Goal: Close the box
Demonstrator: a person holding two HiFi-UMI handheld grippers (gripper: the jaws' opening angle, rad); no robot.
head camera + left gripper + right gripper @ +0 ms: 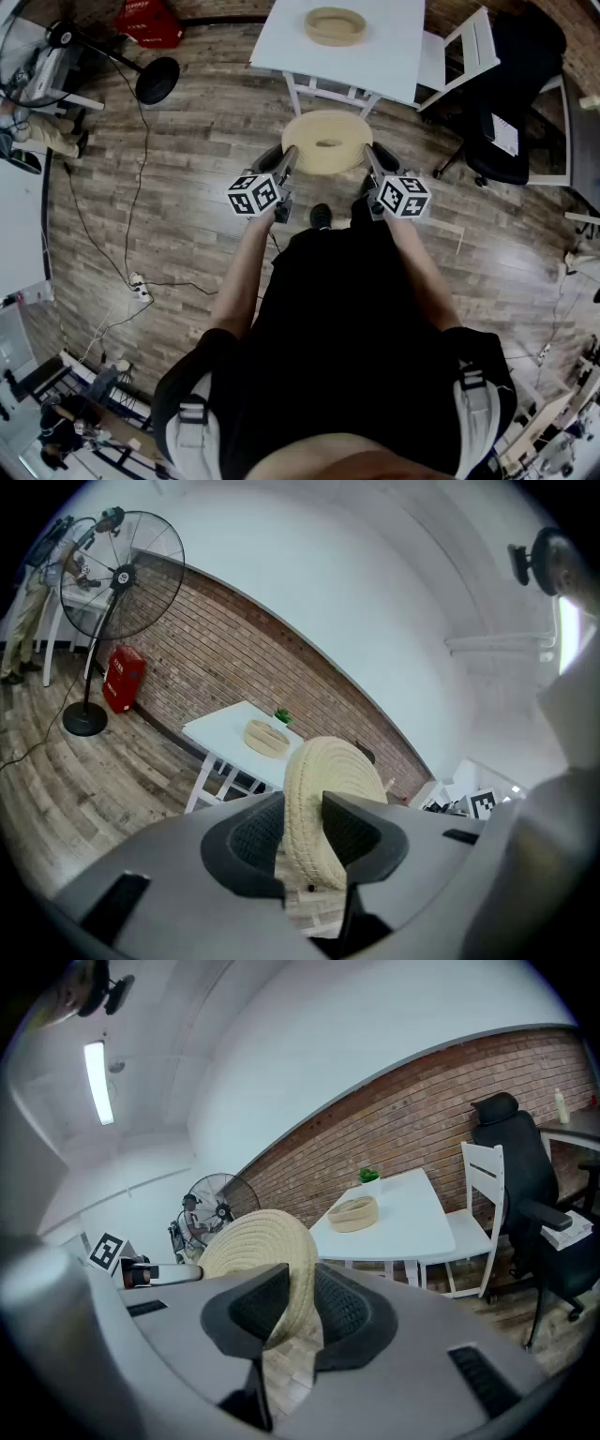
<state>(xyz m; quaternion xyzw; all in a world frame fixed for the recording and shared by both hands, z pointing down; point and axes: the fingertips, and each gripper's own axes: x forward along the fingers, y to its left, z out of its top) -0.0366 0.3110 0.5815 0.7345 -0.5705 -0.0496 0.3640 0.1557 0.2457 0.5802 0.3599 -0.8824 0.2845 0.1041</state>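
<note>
Arms reached forward; left gripper (285, 157) and right gripper (370, 157) clamped opposite edges of the lid (328, 141). The box (335, 25) sat on the table (394, 52) beyond.

The lid (327, 141) is rough coiled straw, the floor (187, 122) matt wood planks, the tabletop (380, 56) smooth.
</note>
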